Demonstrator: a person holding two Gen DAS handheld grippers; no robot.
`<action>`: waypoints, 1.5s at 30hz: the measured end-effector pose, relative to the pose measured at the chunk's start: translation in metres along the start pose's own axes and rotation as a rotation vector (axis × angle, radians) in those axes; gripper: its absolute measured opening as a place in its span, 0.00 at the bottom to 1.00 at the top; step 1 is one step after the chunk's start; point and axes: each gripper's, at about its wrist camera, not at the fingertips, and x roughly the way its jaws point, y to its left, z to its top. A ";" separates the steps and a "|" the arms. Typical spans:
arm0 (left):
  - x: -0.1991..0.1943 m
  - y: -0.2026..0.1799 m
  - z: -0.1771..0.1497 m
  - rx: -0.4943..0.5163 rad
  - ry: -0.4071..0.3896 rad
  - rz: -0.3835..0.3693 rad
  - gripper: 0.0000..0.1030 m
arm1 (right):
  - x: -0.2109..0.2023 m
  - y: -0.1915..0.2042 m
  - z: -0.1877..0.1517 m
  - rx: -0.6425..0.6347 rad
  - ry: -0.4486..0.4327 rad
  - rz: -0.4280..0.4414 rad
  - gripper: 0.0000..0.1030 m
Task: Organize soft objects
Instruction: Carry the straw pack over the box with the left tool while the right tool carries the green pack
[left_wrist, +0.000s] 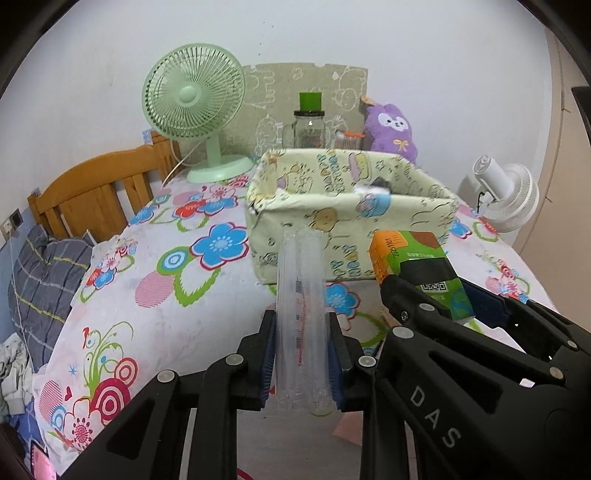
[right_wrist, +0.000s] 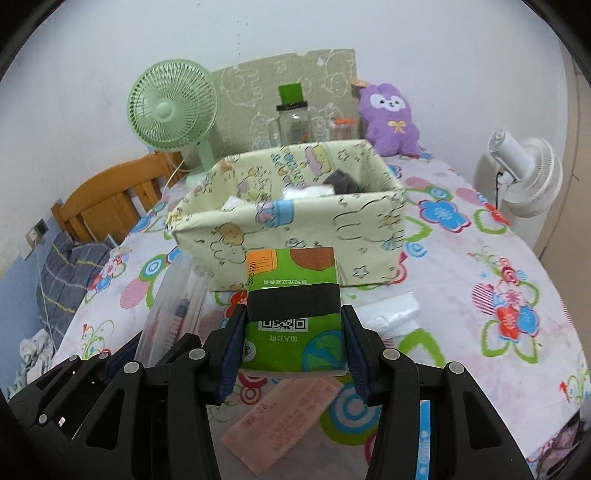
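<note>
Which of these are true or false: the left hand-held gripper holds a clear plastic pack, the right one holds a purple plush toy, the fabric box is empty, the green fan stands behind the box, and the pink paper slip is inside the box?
1. The left hand-held gripper is closed on a clear ribbed plastic pack. True.
2. The right hand-held gripper holds a purple plush toy. False: it clamps a green printed tissue pack; the purple plush toy sits by the wall.
3. The pale yellow cartoon-print fabric box is empty. False: white and dark soft items lie inside.
4. The mint-green desk fan stands behind the box. True.
5. The pink paper slip is inside the box. False: it lies on the floral sheet.
</note>
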 end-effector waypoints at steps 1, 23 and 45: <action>-0.003 -0.002 0.001 0.002 -0.007 -0.001 0.23 | -0.003 -0.001 0.001 -0.001 -0.006 -0.001 0.51; -0.045 -0.022 0.033 0.032 -0.097 -0.048 0.23 | -0.059 -0.012 0.034 -0.005 -0.104 -0.030 0.51; -0.057 -0.028 0.068 0.039 -0.150 -0.046 0.24 | -0.072 -0.013 0.071 -0.048 -0.148 -0.032 0.51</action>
